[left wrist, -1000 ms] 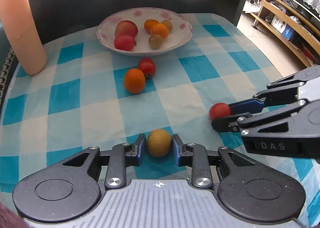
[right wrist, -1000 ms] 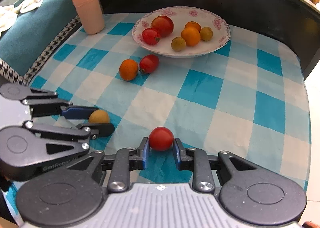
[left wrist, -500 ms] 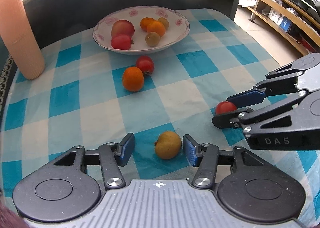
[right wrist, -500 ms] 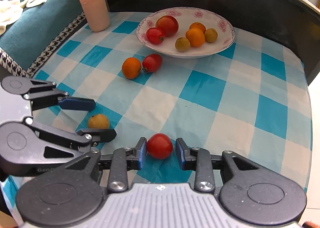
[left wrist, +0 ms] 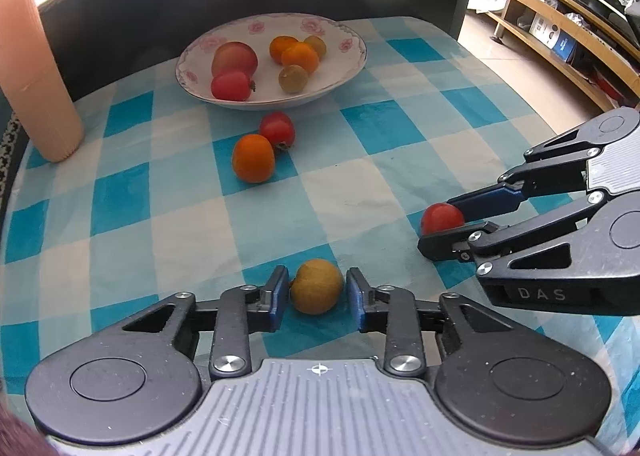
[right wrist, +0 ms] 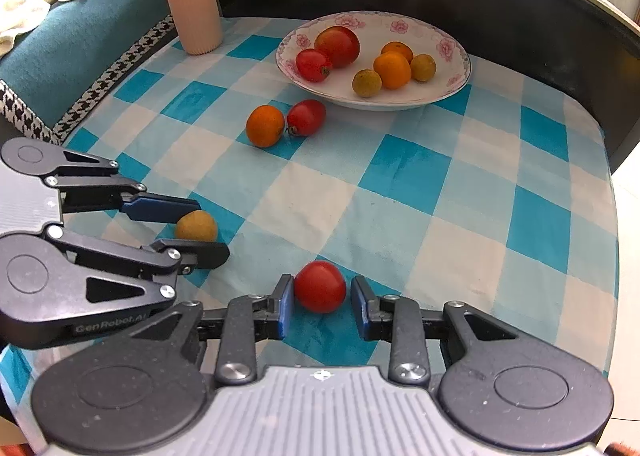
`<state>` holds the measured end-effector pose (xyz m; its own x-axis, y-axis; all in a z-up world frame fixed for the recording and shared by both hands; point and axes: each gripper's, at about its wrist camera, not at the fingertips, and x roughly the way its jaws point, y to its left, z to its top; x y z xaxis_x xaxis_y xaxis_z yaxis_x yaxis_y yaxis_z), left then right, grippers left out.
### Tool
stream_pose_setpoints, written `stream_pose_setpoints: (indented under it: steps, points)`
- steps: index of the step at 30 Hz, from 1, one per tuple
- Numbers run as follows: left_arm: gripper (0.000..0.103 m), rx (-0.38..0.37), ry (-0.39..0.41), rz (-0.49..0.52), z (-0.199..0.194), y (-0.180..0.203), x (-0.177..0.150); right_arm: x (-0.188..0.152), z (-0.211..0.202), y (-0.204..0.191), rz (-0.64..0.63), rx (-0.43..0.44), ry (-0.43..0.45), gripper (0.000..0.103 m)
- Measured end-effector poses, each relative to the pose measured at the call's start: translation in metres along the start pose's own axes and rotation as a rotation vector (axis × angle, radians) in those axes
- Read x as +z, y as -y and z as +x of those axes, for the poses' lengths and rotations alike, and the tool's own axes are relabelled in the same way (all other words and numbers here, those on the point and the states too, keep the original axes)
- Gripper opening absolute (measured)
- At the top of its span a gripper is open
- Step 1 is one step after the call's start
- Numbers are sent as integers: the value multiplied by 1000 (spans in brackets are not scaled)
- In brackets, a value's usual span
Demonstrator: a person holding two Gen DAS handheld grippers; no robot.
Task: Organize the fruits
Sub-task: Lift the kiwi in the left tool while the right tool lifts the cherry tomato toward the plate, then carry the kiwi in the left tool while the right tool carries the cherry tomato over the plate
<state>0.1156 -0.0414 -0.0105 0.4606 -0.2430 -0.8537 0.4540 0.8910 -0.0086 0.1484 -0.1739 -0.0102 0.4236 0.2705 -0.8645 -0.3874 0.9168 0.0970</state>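
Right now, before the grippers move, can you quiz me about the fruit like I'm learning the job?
1. How many fruits lie in the bowl?
2. True or false: the right gripper has an orange between its fingers.
3. What sits between the fingers of the left gripper? A) a red tomato B) a yellow-brown fruit C) nothing

Key: 1) Six. 2) False: it is a red tomato, resting on the cloth. 3) B.
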Motion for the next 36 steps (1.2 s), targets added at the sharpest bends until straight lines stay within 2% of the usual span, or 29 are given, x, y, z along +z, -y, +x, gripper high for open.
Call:
stream_pose_setpoints:
  steps: [36]
  points:
    - [36, 33, 36, -37, -7, -13, 24, 26, -9, -7, 36, -9, 69, 41]
